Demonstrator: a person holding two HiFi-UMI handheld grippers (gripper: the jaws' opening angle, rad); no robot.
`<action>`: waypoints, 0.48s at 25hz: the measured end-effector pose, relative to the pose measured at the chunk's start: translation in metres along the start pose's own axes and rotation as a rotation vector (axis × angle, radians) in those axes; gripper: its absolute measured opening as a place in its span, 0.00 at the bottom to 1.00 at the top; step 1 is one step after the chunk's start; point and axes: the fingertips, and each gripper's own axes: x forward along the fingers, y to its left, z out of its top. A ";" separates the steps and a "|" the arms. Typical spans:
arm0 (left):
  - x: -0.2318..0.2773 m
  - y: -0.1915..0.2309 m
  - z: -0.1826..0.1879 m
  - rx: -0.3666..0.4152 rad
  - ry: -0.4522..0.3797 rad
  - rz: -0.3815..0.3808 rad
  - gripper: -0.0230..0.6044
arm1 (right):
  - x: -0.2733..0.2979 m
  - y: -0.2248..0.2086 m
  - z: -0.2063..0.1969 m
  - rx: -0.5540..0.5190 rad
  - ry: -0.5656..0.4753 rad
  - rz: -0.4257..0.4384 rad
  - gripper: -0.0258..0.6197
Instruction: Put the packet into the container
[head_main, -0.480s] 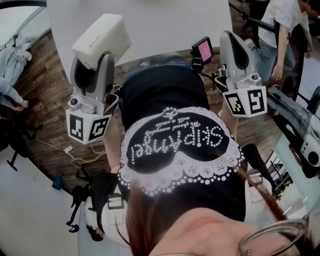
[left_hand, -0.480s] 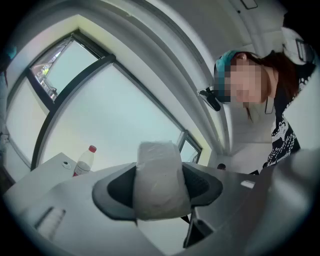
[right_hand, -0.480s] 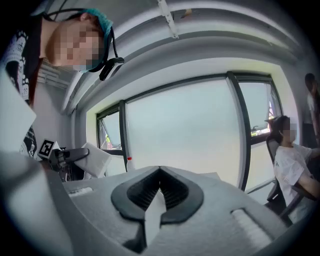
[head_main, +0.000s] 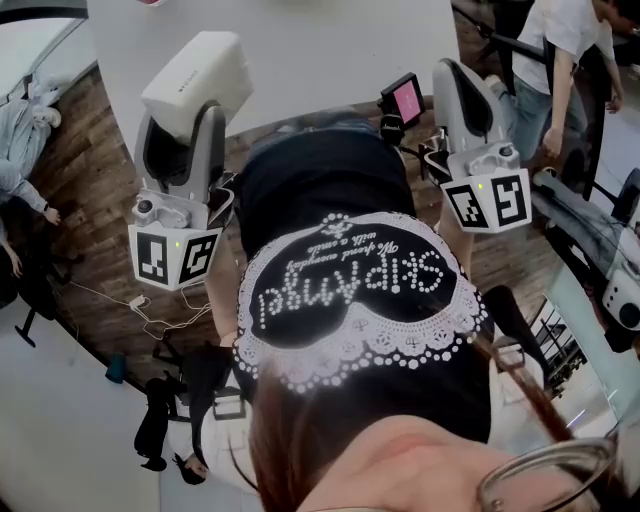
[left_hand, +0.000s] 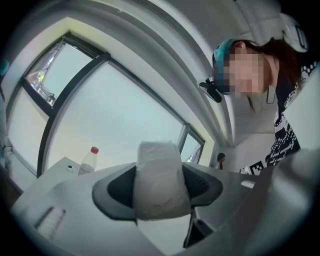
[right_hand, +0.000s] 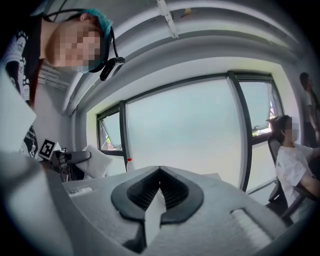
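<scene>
Between left gripper (left_hand: 159, 192) jaws, pinched white packet (left_hand: 156, 170), right gripper (right_hand: 159, 194) pressed together, bottle (left_hand: 88, 161) beyond

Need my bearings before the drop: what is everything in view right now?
packet: one, white, in the left gripper
bottle: one, clear with red cap, on the table
table: one, white, ahead of the person
small device: one, black with pink screen, near the table's edge
bystander: one, white top, seated by the window
left gripper: grey, jaws closed on the packet
right gripper: grey, jaws together, nothing held
</scene>
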 end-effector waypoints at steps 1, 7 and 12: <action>0.000 0.000 0.000 0.003 0.002 0.000 0.46 | 0.001 0.000 0.000 -0.001 0.000 0.000 0.04; 0.004 0.005 -0.001 0.017 0.020 -0.001 0.46 | 0.008 0.000 0.000 0.002 0.002 0.001 0.04; 0.014 0.013 -0.004 -0.003 0.030 0.001 0.46 | 0.017 -0.003 0.006 0.033 -0.045 0.020 0.04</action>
